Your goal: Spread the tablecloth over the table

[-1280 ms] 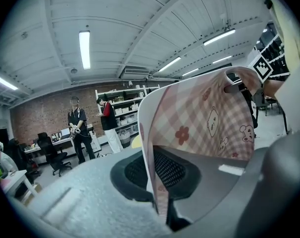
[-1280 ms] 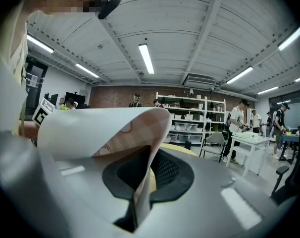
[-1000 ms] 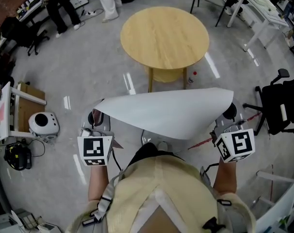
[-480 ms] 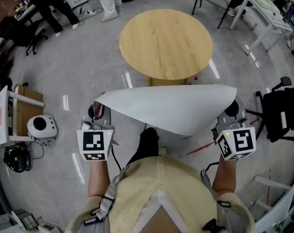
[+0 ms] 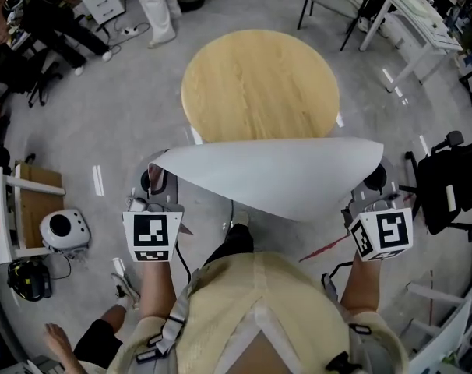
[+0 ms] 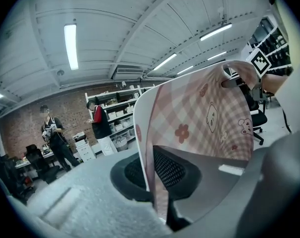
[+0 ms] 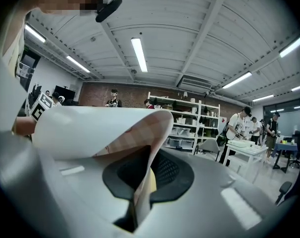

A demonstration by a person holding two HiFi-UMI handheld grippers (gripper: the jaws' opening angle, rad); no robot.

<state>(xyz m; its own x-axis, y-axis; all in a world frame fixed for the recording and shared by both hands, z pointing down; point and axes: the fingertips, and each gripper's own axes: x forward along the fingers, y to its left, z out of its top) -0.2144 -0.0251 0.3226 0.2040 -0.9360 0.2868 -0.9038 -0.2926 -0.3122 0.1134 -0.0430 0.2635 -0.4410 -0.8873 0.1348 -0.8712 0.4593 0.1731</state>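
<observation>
A round wooden table [image 5: 259, 84] stands ahead on the grey floor. The tablecloth [image 5: 275, 174] hangs stretched between my two grippers, white side up, and its far edge covers the table's near rim in the head view. My left gripper [image 5: 156, 179] is shut on the cloth's left corner. In the left gripper view the pink checked, bear-printed side [image 6: 199, 118] rises out of the left gripper [image 6: 157, 202]. My right gripper [image 5: 370, 179] is shut on the right corner, and in the right gripper view the cloth [image 7: 100, 128] folds up out of the right gripper [image 7: 140, 197].
A black office chair [image 5: 454, 178] stands at the right. A white round device [image 5: 61, 228] and a cardboard box [image 5: 37, 201] sit on the floor at the left. White desks [image 5: 415, 14] stand at the back right. People stand at the back left, and another person's arm [image 5: 72, 345] shows at the bottom left.
Both grippers have carried the cloth forward toward the table, whose near rim now lies under the cloth's far edge. A person's arm has come into view at the bottom left.
</observation>
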